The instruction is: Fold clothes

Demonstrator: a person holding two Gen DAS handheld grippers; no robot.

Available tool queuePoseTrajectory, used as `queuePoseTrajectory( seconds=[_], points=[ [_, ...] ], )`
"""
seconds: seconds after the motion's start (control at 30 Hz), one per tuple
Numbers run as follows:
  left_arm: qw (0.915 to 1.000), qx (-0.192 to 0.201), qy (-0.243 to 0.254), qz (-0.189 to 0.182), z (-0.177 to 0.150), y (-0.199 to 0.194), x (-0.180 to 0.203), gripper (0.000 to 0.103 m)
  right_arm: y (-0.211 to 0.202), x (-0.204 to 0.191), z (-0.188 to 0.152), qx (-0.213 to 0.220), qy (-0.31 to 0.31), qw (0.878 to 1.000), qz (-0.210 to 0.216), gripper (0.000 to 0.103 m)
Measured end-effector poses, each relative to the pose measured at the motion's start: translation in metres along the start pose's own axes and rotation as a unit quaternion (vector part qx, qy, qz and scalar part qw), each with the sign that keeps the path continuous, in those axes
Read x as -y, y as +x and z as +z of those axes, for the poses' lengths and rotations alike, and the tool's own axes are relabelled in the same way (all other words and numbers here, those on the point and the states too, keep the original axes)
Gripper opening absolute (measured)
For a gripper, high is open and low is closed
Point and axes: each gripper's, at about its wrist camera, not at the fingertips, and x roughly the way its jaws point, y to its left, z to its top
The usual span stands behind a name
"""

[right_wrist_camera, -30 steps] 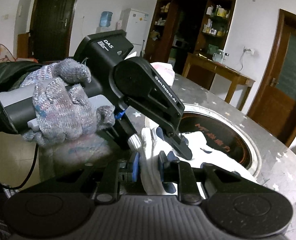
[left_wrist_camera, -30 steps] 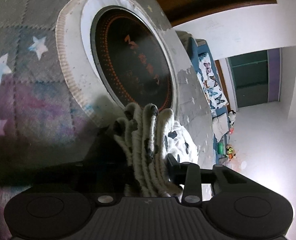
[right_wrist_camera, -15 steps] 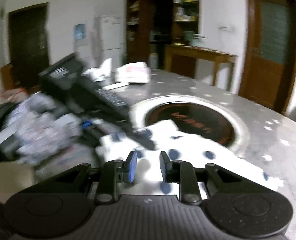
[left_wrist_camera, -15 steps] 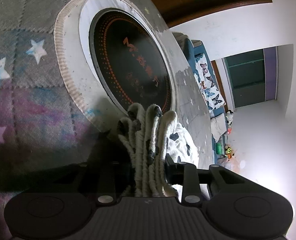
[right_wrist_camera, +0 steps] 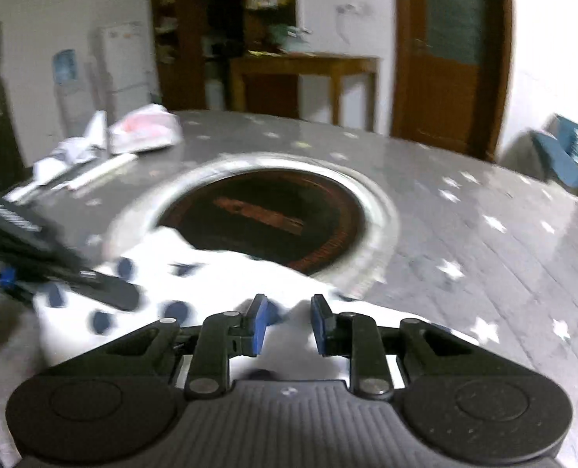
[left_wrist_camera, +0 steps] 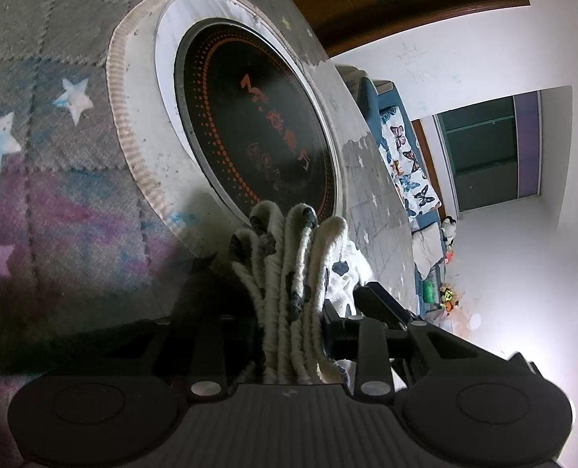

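Observation:
A white garment with dark blue spots (right_wrist_camera: 226,273) lies on the grey star-patterned table, partly over the round cooktop rim. My left gripper (left_wrist_camera: 289,312) is shut on several bunched folds of this garment (left_wrist_camera: 296,257), held edge-on between its fingers. It also shows at the left of the right wrist view (right_wrist_camera: 105,292), lying on the cloth. My right gripper (right_wrist_camera: 289,321) is open and empty, its blue pads just above the garment's near edge. The right wrist view is blurred by motion.
A round black cooktop (left_wrist_camera: 250,132) with a white rim sits in the table (right_wrist_camera: 484,234). White bags and papers (right_wrist_camera: 140,132) lie at the far left of the table. A wooden side table (right_wrist_camera: 308,78) and a door stand behind.
My right gripper has let go of the garment, opened and swung right, away from the left gripper. The garment now lies spread on the table. The left gripper keeps its hold.

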Motion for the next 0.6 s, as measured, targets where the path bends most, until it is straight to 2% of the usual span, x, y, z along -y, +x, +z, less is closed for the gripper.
queuePoseTrajectory(
  seconds=[0.2,0.33,0.4,0.6],
  points=[
    [1.0000,-0.001,0.002,0.001,0.001,0.001,0.000,0.032,-0.003,0.045,-0.012,-0.012,0.042,0.996,-0.075,0.023],
    [1.0000,0.000,0.003,0.003,0.001,0.002,0.001,0.032,-0.018,0.060,-0.018,-0.004,0.047,0.993,-0.106,0.023],
    [1.0000,0.000,0.004,0.004,0.001,0.002,0.002,0.032,-0.027,0.056,-0.021,0.007,0.040,0.994,-0.105,0.024],
    [1.0000,0.001,0.006,0.008,0.000,0.002,0.003,0.032,-0.046,0.020,-0.033,0.011,0.000,0.999,-0.032,0.025]
  ],
)
